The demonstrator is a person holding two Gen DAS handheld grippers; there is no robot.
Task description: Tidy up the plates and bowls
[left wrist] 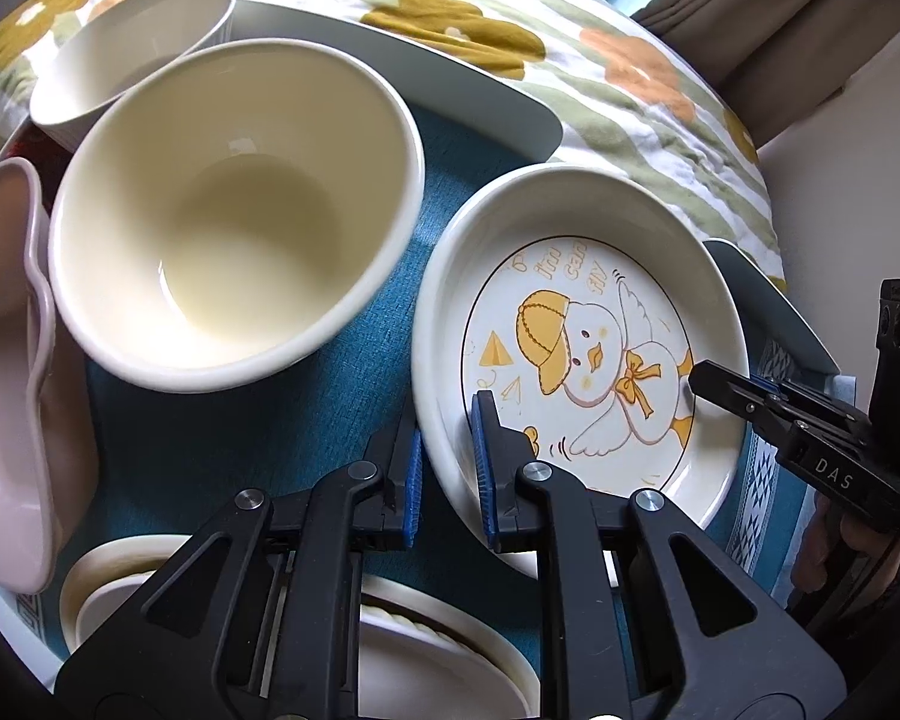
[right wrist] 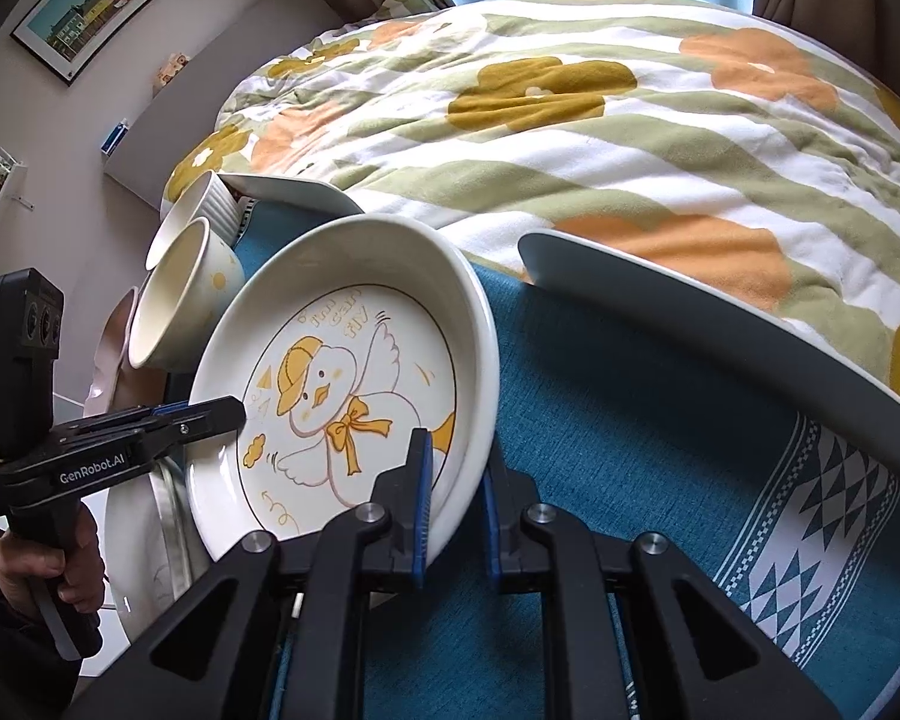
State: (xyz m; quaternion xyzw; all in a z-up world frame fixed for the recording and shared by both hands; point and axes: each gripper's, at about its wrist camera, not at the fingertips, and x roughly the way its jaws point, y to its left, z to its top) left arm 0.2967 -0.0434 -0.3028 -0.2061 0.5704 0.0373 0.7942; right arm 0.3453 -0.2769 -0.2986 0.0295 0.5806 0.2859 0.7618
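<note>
A white deep plate with a yellow duck drawing (left wrist: 594, 354) (right wrist: 354, 396) is held tilted over the teal cloth. My left gripper (left wrist: 450, 474) is shut on its left rim, one blue pad inside and one outside. My right gripper (right wrist: 456, 504) is shut on its right rim in the same way. Each gripper shows in the other's view: the right one (left wrist: 714, 381) at the plate's right edge, the left one (right wrist: 228, 411) at its left edge. A large cream bowl (left wrist: 234, 222) (right wrist: 174, 300) stands left of the plate.
A ribbed white bowl (left wrist: 132, 54) (right wrist: 204, 204) stands behind the cream bowl. A pink wavy dish (left wrist: 12, 384) lies at far left. White ribbed dishes (left wrist: 438, 648) lie under my left gripper. The tray's grey rim (right wrist: 720, 324) borders a floral quilt (right wrist: 600, 120).
</note>
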